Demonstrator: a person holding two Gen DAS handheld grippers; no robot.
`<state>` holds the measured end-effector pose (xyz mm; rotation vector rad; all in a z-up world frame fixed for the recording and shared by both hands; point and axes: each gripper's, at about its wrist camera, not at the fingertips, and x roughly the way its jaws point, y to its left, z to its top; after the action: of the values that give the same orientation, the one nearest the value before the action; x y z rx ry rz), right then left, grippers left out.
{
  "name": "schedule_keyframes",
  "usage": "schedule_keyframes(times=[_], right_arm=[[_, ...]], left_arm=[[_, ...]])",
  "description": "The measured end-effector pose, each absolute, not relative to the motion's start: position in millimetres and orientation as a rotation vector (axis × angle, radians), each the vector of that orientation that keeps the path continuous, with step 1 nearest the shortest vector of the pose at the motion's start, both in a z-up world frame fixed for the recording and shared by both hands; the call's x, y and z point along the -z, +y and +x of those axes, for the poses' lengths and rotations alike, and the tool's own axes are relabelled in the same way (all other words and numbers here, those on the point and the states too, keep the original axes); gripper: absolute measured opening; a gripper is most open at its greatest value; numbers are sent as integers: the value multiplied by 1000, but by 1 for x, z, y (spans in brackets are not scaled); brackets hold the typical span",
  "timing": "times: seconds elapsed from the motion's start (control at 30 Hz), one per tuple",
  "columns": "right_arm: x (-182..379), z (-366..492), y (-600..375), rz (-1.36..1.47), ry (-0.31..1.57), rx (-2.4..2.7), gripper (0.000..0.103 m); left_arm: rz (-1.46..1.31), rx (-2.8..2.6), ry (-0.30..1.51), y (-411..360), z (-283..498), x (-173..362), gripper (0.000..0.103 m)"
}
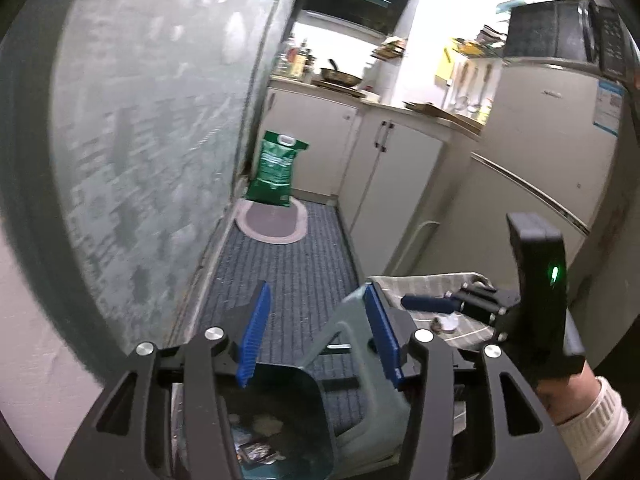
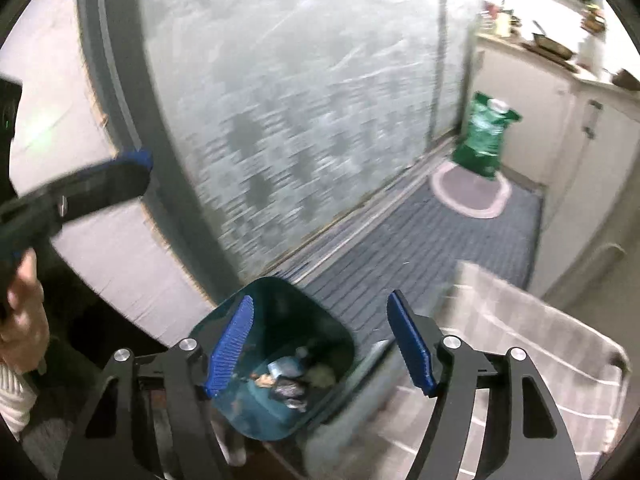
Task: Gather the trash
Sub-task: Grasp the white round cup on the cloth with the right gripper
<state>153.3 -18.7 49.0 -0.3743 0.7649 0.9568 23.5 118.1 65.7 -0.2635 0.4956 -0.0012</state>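
A teal trash bin [image 1: 304, 440] stands on the floor with its grey-green lid [image 1: 360, 368] swung open. Several pieces of trash [image 1: 256, 452] lie at its bottom. My left gripper [image 1: 316, 340] is open and empty just above the bin, its right finger next to the raised lid. In the right wrist view the bin [image 2: 276, 412] and its trash [image 2: 292, 380] sit below my right gripper [image 2: 324, 344], which is open and empty over the bin's mouth. My right gripper also shows in the left wrist view [image 1: 440, 306] over a striped cloth, with a small white scrap [image 1: 446, 323] under it.
A table with a striped cloth [image 2: 520, 360] is right of the bin. A frosted glass door [image 2: 280, 100] runs along the left. A blue ribbed mat [image 1: 288, 272], an oval rug [image 1: 272, 222] and a green bag [image 1: 276, 168] lie ahead. Cabinets [image 1: 392, 176] and a fridge [image 1: 536, 152] stand on the right.
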Motion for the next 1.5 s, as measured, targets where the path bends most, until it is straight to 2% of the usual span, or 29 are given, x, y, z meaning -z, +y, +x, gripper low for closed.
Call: schedule_keyframes(times=[0.3,0.77,0.87,1.03,1.17,1.33,1.37,1.4,1.5], right_arm=[[-59,195,-98,-320,751,-784,64],[-13,219,-148,-421,835,-733,63],[-3,223,-149,-430,857,-741,59],[8,226,-146,-440,874,-761,54],[13,228,-144,-441,878,-774,53],[15,233,-143,-412,854,-808,53],[15,233,-142,-405,849,-811,50],[15,234,-143,-394,846,-811,41],[13,238,-148,-375,856,-800,40]], left_arm=[[-184,84,572,52,66,-46,53],[-122,111,699,5,109,-10,53],[-120,124,724,-1,116,-4,53],[-85,144,760,-17,123,6,51],[-63,157,800,-24,127,16,42],[-41,169,832,-30,130,25,41],[-37,174,832,-31,131,26,42],[-35,174,825,-31,131,26,42],[-26,157,782,-33,130,19,42]])
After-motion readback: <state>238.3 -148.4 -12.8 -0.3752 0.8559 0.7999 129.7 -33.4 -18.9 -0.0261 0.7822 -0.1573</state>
